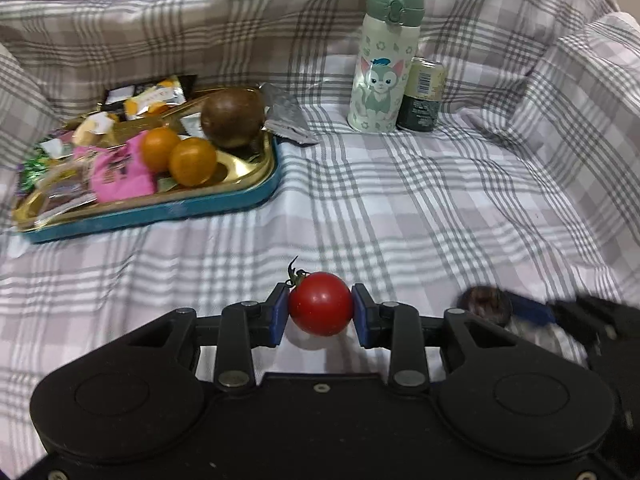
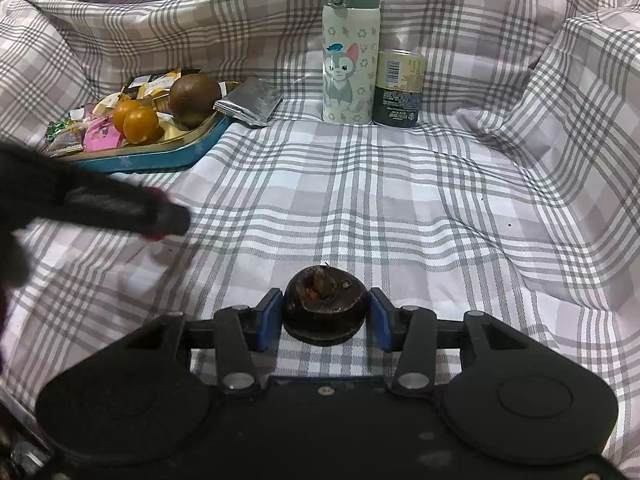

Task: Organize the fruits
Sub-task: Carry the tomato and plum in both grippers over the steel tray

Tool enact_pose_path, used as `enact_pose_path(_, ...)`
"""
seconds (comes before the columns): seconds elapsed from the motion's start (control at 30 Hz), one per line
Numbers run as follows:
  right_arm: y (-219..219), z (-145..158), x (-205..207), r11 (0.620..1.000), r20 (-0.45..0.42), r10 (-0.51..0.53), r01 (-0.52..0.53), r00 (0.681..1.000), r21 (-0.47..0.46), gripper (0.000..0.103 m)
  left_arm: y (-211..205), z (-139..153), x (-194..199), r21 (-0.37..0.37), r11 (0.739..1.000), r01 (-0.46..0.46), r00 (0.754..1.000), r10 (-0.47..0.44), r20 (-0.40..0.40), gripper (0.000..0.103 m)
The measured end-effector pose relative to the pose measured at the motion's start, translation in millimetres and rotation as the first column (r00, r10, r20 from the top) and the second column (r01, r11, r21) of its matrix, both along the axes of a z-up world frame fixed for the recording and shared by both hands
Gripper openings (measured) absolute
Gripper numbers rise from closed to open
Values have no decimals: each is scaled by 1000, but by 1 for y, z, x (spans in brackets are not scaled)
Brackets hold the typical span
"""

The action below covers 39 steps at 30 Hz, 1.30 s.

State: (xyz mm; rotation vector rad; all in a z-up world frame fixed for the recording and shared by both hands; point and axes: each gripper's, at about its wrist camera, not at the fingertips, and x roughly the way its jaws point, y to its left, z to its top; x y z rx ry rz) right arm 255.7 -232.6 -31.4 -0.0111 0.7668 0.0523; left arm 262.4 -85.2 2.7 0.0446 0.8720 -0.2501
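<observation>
Cherry tomato (image 1: 321, 309) pinched in left gripper (image 1: 321, 312); can (image 2: 398, 88) reads "DOUBLESHOT"

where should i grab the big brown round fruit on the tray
Grip the brown fruit across its widest middle, coming from above. It sits at the tray's far corner, with two oranges in front and wrappers beside it, so only its rounded top is clear.

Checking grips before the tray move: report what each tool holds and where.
Left tool: red tomato, pinched at its sides. Right tool: dark brown fruit, pads at its sides.
</observation>
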Motion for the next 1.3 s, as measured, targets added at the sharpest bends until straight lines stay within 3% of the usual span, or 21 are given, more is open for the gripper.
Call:
enact_pose_path(0.4, 7, 1, -14, 999, 42, 49, -48, 998, -16, 47, 45, 12, -86, -47, 996, -79, 997, 79, -8, 42)
enact_pose_path(0.73, 17, 18, -52, 995, 186, 98, -99, 978, -9, 47, 80, 19, -151, -52, 982, -181, 983, 182, 20, 42)
enact_pose_path(0.97, 11, 33, -106, 995, 224, 55, -73, 973, 73, 47, 85, 23, -181, -30, 988, -154, 987, 155, 38, 42)
enact_pose_path(1.3, 22, 45, -197, 997, 185, 34, -48, 982, 68, 48, 75, 5, -219, -9, 995, -97, 995, 97, -37, 42)
